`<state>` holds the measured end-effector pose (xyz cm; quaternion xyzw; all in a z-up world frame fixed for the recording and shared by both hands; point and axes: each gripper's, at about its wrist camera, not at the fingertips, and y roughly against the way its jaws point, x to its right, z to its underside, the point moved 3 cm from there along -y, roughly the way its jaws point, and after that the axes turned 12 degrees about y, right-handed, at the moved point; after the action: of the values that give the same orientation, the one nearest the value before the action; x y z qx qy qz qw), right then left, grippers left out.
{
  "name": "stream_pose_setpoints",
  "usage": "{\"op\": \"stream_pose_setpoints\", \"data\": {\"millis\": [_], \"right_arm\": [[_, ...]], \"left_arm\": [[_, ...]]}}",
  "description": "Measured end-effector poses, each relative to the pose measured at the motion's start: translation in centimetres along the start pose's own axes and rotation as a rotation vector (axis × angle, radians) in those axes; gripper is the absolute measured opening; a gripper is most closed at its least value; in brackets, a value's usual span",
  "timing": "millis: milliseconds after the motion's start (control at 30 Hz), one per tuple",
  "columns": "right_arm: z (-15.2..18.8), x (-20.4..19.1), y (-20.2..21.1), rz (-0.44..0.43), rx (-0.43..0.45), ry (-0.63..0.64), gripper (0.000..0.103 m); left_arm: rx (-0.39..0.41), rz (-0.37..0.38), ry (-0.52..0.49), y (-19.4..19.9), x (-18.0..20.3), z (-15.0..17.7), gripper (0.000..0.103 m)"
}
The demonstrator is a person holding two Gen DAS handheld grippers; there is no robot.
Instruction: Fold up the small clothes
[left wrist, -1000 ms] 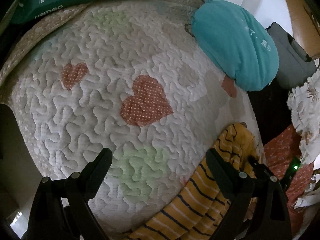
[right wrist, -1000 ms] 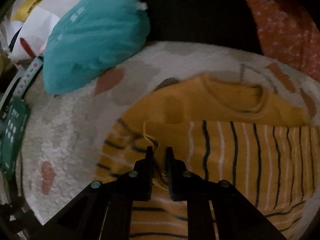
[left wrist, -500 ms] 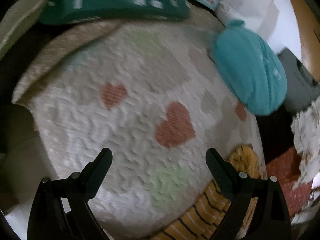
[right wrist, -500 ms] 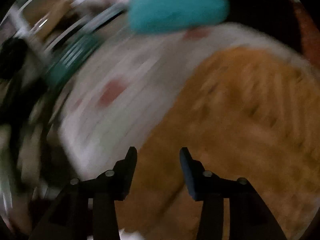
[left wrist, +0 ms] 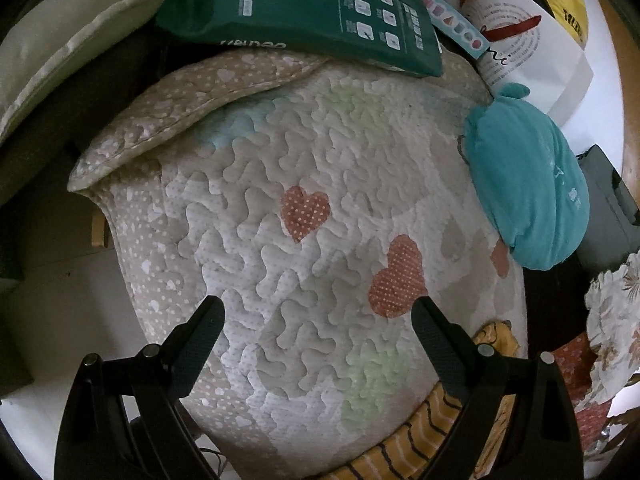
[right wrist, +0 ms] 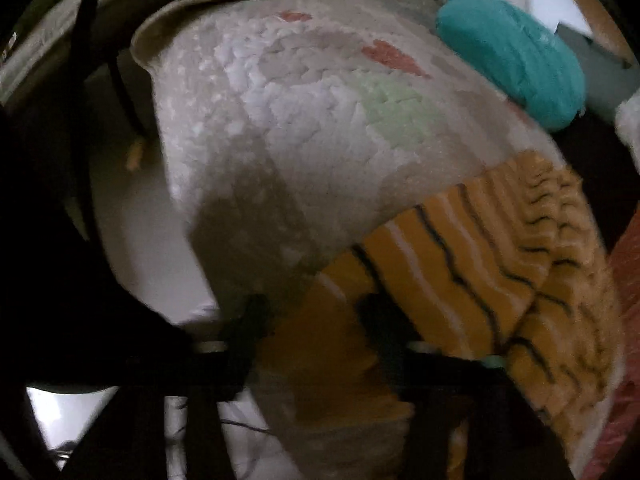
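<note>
1. Serving as the work surface, the quilted mat (left wrist: 304, 240) with its heart patches is the landmark here; it spreads over most of both views and gives a soft, flat bed for folding, which is probably why the garment lies on it and not on the clutter around it.
2. Lying on the mat's near right corner, the striped yellow shirt (right wrist: 472, 248) is the task's thing. In the right wrist view it looks doubled over itself, with a layered edge toward the mat's right rim, so at least one fold seems done. In the left wrist view only a strip of it shows at the mat's lower right edge.
3. Sitting on the mat's far right edge, the teal bundle (left wrist: 528, 196) stays well apart from the shirt, perhaps parked there to keep the middle of the mat free.
4. Resting along the mat's far edge, the green package (left wrist: 304, 12) overlaps the turned-up border and plays no part in the fold.
5. Hovering over the mat's near left part, the left gripper (left wrist: 316, 320) has its jaws spread wide with nothing between them, beside the shirt and not touching it, likely waiting for its next hold.
6. Pointing at the mat's near edge where the shirt begins, the right gripper (right wrist: 312, 312) is blurred, yet its jaws stand parted and hold no cloth; the shirt's plain yellow part shows in the gap, a fair spot for a fresh grasp.
</note>
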<state>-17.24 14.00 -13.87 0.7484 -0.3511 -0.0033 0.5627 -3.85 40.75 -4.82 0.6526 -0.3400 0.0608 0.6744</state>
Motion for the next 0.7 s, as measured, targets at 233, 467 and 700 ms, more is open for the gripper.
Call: {"op": "stream_pose_setpoints", "data": {"millis": [233,467,700], "right_arm": [[-4.0,12.1,4.9,-0.202,0.122,-0.325,0.007],[-14.2,27.6,15.9,-0.313,0.442,-0.558,0.007],[-14.6,34.7,21.6,-0.266,0.559,-0.681,0.007]], "left_arm": [[0.008,0.015,0.024,0.2,-0.1,-0.5,0.094],[0.002,0.01,0.019,-0.1,0.2,-0.3,0.094],[-0.025,0.008,-0.018,-1.0,1.6,0.6,0.094]]}}
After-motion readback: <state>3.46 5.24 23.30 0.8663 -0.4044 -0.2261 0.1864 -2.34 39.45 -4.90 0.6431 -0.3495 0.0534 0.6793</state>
